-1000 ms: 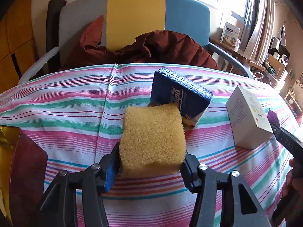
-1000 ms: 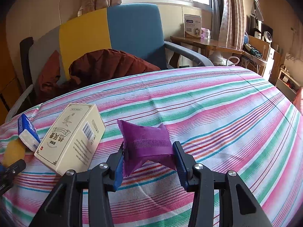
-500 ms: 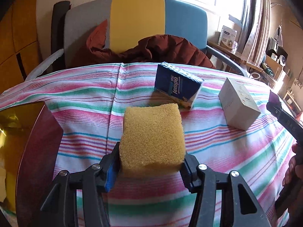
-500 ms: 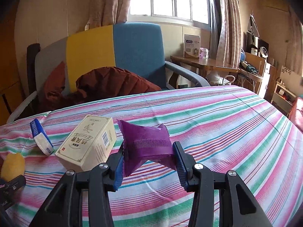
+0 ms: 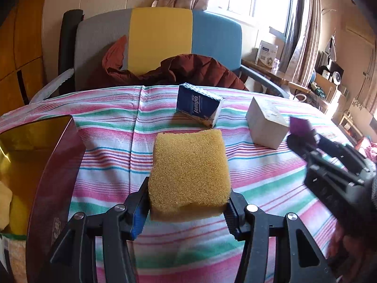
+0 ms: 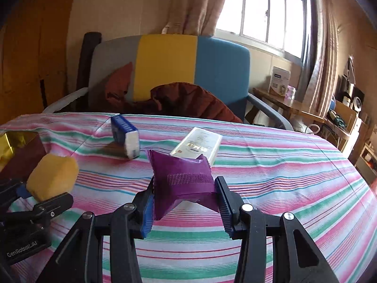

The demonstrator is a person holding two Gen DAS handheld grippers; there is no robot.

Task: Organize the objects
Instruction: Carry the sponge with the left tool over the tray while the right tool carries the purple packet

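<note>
Desk (image 5: 113,155) under striped cloth, your two tongs each loaded above it.

Armchair (image 5: 160,44) in grey, yellow and blue stands behind the desk with a rust-red jacket (image 5: 188,70) heaped on its seat. At the desk's left edge sits a dark red box (image 5: 59,165) with a gold lining, some yellow things inside it. Your left tongs (image 5: 188,210) are clamped on a yellow sponge (image 5: 188,172), held clear of the cloth and just right of that box. On the cloth beyond it lie a white carton (image 5: 266,127) and, to its left, a blue tissue pack (image 5: 198,108), the two apart. Your right tongs (image 6: 183,202) stand narrow, pinching a purple sachet (image 6: 181,179) in front of the carton.
</note>
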